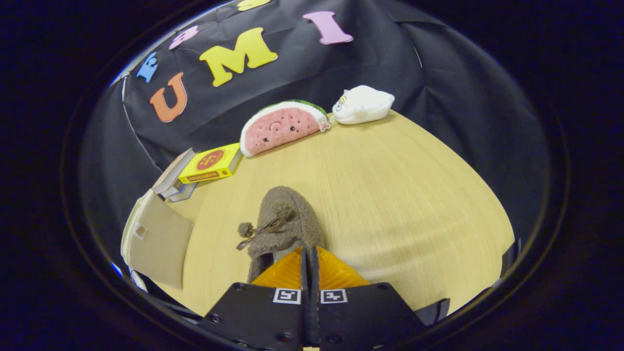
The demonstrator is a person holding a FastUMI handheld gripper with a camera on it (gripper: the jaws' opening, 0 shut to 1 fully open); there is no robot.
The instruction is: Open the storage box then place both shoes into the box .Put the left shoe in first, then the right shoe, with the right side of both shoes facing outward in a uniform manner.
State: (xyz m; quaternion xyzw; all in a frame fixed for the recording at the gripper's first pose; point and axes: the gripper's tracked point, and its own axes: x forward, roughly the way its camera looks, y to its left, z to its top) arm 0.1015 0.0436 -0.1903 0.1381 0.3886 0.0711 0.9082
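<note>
Tongs (308, 253) pinched together at the tips with barely a slit between the fingers; they meet right at the heel rim of the fuzzy brown shoe (285, 226), and it looks like the collar edge is nipped between them, though the contact point itself is hidden, so a firm hold can't be confirmed. Shoe sits on the desk (390, 195) just ahead of the tongs at 12 o'clock, toe pointing away, pompom lace on top. Storage box (156, 239), flap open, lies at about 9–10 o'clock from the shoe, near the desk edge. Step in hand, as I read it: carry this shoe into the box. Do it well: keep the pinch tight on the thin collar, lift straight up before swinging toward 9 o'clock, watch the soft shoe sagging or twisting, and turn it so its right side faces outward. Books (204, 168), watermelon plush (282, 127), white plush (363, 105) sit beyond at 11–1 o'clock, well apart.
</note>
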